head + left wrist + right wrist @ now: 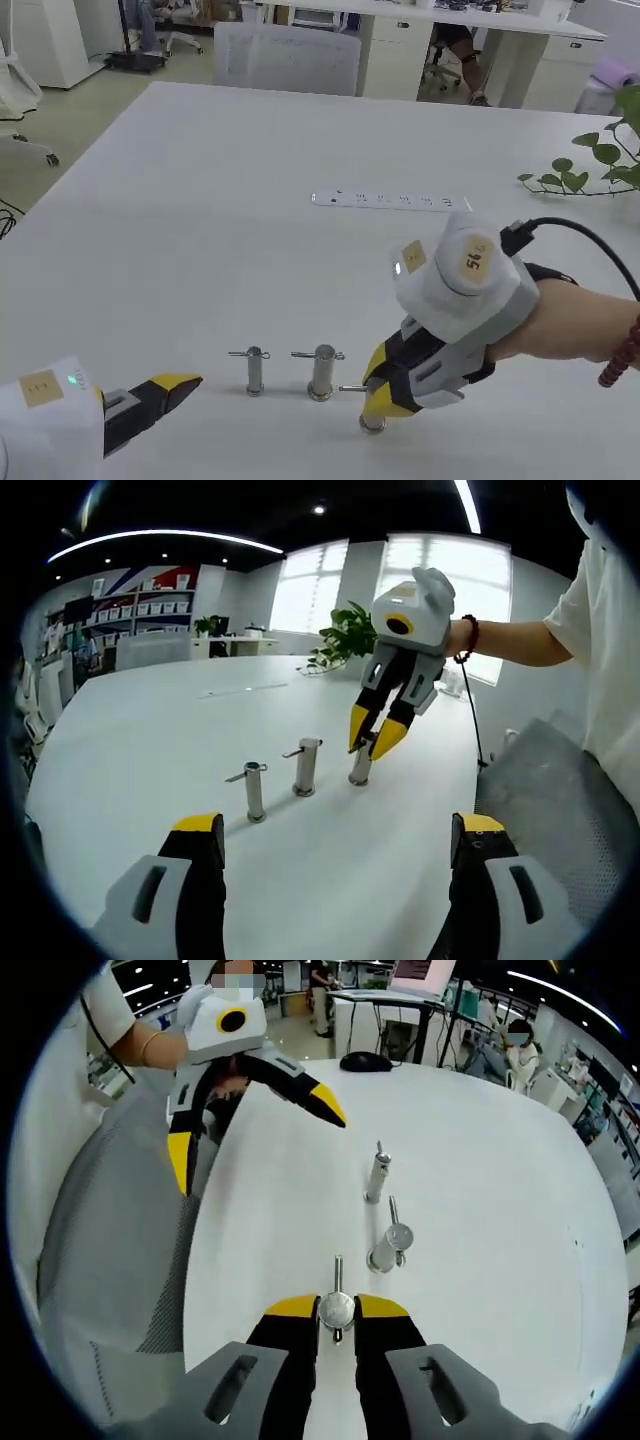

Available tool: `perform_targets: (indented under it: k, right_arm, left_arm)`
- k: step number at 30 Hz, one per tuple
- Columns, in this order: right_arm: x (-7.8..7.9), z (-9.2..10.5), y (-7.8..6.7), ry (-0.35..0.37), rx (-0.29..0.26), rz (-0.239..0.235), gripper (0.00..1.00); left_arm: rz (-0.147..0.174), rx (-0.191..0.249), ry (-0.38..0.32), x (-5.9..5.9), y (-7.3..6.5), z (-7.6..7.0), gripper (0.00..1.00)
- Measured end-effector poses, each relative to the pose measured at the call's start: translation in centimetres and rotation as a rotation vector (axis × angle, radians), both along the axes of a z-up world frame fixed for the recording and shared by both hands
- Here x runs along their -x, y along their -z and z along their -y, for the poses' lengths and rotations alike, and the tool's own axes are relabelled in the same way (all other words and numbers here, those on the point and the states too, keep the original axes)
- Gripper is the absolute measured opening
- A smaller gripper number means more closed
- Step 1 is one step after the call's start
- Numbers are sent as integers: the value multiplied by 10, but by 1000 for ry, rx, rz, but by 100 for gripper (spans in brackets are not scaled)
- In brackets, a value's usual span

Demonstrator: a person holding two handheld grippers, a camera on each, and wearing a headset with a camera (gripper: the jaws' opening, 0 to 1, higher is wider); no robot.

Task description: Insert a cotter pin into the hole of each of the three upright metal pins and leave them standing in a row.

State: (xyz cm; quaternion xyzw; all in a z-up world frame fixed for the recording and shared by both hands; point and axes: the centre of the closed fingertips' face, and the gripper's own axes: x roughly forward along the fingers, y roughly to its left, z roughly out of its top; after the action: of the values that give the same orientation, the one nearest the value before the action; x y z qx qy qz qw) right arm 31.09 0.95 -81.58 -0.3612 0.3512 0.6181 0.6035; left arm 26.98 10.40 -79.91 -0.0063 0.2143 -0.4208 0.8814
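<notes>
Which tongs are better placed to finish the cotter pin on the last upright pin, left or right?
Right. The right tongs are closed around the third pin, with its cotter pin poking out sideways. The left tongs hang open, short of the row and holding nothing.

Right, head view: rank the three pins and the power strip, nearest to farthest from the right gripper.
1. Right pin, at the right gripper.
2. Middle pin, just left.
3. Left pin, row's end.
4. Power strip, far back.
</notes>
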Motion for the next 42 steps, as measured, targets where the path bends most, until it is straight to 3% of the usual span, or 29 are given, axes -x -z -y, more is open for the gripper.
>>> perform_targets:
  k: [20,42]
  right_arm:
    - [-30,15,6,-11,16,7,13]
    - [-42,21,12,-22,8,-5,14]
  left_arm:
    - [5,-4,-17,-5,0,-5,95]
    - [1,-10,-22,-5,1,-5,94]
